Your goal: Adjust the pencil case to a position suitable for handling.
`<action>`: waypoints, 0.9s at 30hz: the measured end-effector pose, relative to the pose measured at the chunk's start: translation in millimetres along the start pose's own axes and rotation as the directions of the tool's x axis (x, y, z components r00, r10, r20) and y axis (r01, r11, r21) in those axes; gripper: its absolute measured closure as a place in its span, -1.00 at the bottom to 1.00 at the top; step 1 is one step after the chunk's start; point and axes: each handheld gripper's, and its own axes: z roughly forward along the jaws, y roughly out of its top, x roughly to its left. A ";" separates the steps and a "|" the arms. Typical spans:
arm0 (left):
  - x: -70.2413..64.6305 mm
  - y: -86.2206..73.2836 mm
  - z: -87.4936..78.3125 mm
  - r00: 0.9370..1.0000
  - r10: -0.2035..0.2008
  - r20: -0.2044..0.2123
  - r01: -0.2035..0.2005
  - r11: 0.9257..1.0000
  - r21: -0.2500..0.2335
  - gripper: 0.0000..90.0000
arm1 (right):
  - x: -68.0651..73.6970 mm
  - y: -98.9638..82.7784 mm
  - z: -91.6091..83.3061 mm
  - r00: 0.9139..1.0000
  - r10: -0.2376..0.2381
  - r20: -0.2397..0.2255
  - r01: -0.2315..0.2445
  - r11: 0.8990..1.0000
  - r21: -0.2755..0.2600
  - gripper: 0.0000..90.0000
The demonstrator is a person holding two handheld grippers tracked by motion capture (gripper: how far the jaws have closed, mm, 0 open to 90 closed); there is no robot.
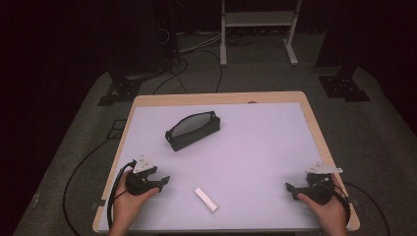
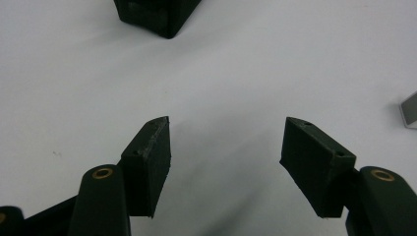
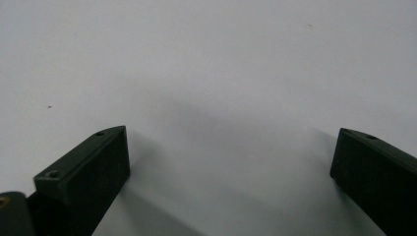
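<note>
A black zip pouch point(image 1: 193, 130) with a grey mesh top lies on the white mat, left of centre toward the back; a corner of the pouch point(image 2: 156, 15) shows at the top of the left gripper view. A small white bar point(image 1: 206, 199) lies near the front edge, and its end point(image 2: 409, 110) shows at the right edge of the left gripper view. My left gripper point(image 1: 164, 181) is at the front left, open, with nothing between its jaws point(image 2: 225, 147). At the front right my right gripper point(image 1: 289, 189) is open wide over bare mat point(image 3: 231, 157).
The white mat point(image 1: 255, 147) covers a wooden table point(image 1: 314, 123). Cables trail from both grippers over the front edge. Beyond the table, a white frame stand point(image 1: 258, 24) and black stand bases with cables sit on the grey floor.
</note>
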 end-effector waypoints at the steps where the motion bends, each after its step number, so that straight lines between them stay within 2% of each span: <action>1: 0.0 0.9 0.1 1.000 -0.001 0.001 0.001 1.000 0.001 -0.20 | 0.0 0.0 0.0 1.000 0.000 0.000 0.000 1.000 0.000 -0.99; 7: 1.2 10.0 1.0 1.000 0.014 0.007 -0.014 1.000 -0.007 -0.17 | 0.0 0.0 0.0 1.000 0.000 0.000 0.000 1.000 0.000 -0.99; 27: 10.5 35.3 2.6 1.000 0.017 0.011 -0.016 0.999 -0.031 -0.06 | 0.0 0.0 0.0 1.000 0.000 0.000 0.000 1.000 0.000 -0.99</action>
